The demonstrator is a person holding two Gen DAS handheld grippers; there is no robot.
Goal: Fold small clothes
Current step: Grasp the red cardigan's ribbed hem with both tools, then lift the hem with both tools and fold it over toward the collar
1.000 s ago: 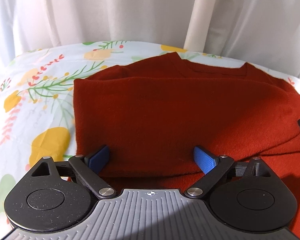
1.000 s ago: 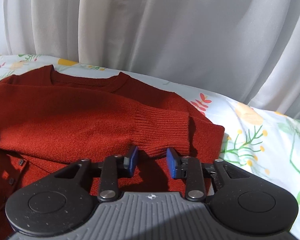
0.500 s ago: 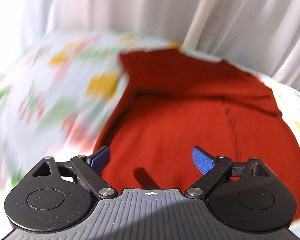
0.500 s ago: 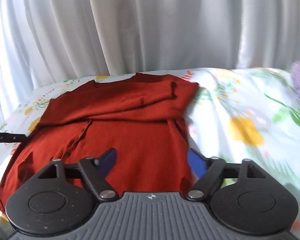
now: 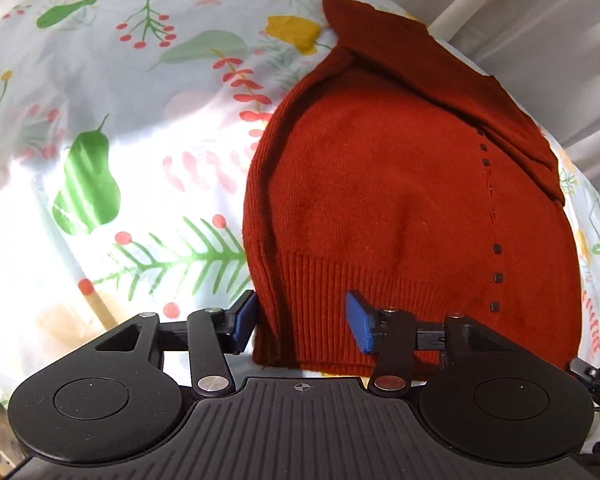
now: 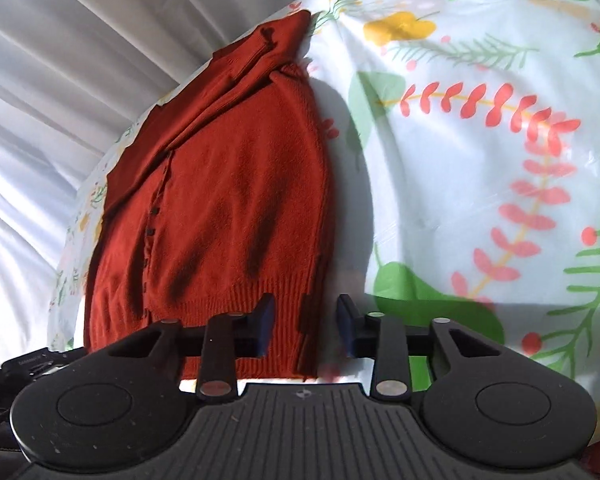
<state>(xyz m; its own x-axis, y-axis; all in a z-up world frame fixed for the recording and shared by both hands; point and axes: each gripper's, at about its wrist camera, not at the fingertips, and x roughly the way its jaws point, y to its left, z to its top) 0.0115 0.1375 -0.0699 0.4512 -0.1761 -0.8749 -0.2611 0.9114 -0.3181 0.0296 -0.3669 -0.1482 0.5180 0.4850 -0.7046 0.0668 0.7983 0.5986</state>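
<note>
Left claw (image 5: 300,322) and right claw (image 6: 305,324), jaws just closing, still apart, straddle cardigan (image 5: 412,184) hem corners on bed (image 5: 120,120), ready to fold upward.

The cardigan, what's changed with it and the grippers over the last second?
Both grippers left the folded sleeves and went to the hem corners of the cardigan. Left gripper and right gripper have just been closing, each astride a corner. Cardigan stays flat, sleeves folded.

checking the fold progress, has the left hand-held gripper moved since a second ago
Yes. The left hand-held gripper was up at the folded sleeves near the curtain; now it straddles the cardigan's ribbed hem corner, away from the curtain, jaws just closing.
</note>
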